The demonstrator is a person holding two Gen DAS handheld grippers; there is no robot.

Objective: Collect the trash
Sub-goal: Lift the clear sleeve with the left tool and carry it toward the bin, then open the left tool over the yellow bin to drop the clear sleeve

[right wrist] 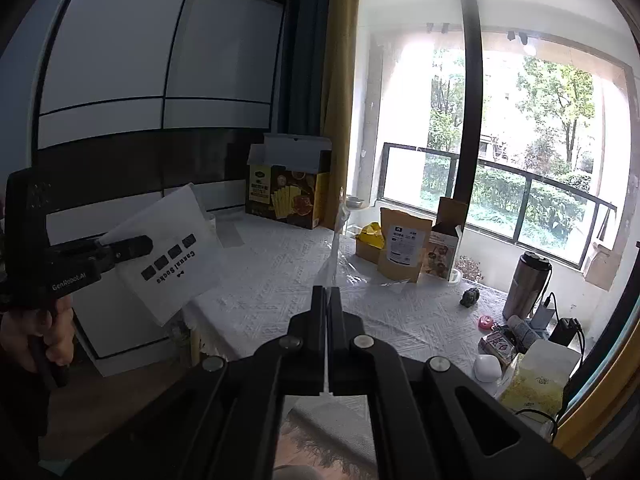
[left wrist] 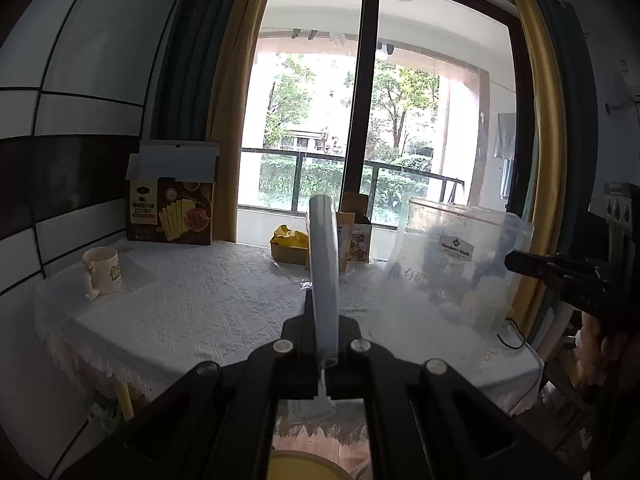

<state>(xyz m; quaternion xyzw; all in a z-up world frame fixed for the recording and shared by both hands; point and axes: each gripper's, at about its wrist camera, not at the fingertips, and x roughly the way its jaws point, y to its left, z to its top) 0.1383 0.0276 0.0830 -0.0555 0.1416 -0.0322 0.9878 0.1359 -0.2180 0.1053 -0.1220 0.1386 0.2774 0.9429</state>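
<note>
Trash half picked: your left gripper [right wrist: 132, 249] jaws pinch white sock bag [right wrist: 172, 256]; right gripper [left wrist: 516, 261] jaws pinch clear bag [left wrist: 452, 264]. Boxes, yellow wrapper [right wrist: 370, 234] wait at counter [right wrist: 400, 320] far edge.

A table under a white embossed cloth [left wrist: 192, 312] stands before a tall glass door with a dark frame [left wrist: 360, 92], flanked by mustard-yellow curtains [left wrist: 228, 92]. A cream ceramic mug [left wrist: 103, 270] sits near the table's left edge. At the far left corner stands a dark open cardboard cracker box [left wrist: 170, 208], flaps up. On the right side stand a steel insulated tumbler with a black lid [right wrist: 526, 290], a small dark figurine [right wrist: 470, 297] and a white rounded device [right wrist: 488, 366]
</note>
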